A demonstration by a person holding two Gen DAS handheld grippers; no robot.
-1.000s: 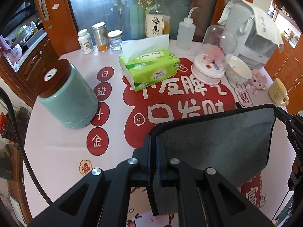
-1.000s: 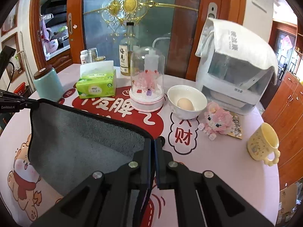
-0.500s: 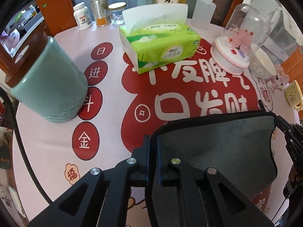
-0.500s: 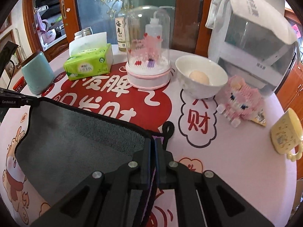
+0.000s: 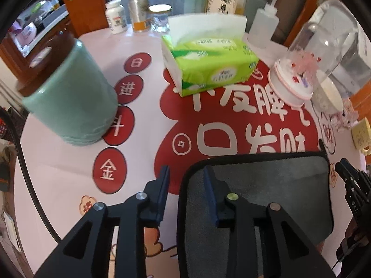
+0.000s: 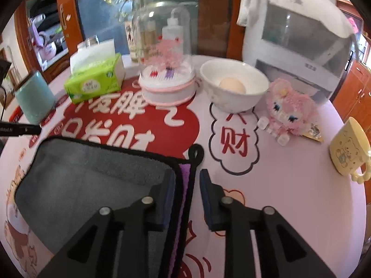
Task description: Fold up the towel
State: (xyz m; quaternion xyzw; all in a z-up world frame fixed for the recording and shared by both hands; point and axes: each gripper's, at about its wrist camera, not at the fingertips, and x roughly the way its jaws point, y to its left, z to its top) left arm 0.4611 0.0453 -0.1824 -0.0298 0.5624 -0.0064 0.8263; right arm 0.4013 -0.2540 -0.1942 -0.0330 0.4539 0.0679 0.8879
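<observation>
A grey towel [image 5: 273, 185] with black edging lies folded flat on the table, a purple layer showing at its right edge [image 6: 183, 185]. My left gripper [image 5: 186, 176] is open, its jaws astride the towel's far left corner. My right gripper [image 6: 186, 180] is open, its jaws astride the towel's far right corner by the black hanging loop [image 6: 196, 153]. The grey towel also shows in the right wrist view [image 6: 88, 180]. The right gripper's tip shows at the right edge of the left wrist view [image 5: 347, 173].
On the pink and red tablecloth [image 5: 143, 139] stand a teal jar [image 5: 67, 97], a green tissue pack [image 5: 208, 67], a glass dome [image 6: 167, 69], a bowl with an egg [image 6: 231, 85], a pink toy [image 6: 287, 111], a yellow mug [image 6: 347, 148] and bottles at the back.
Both grippers have opened and let go of the towel's far corners. The towel's lifted edge has come down onto the table. Both cameras moved forward and lower.
</observation>
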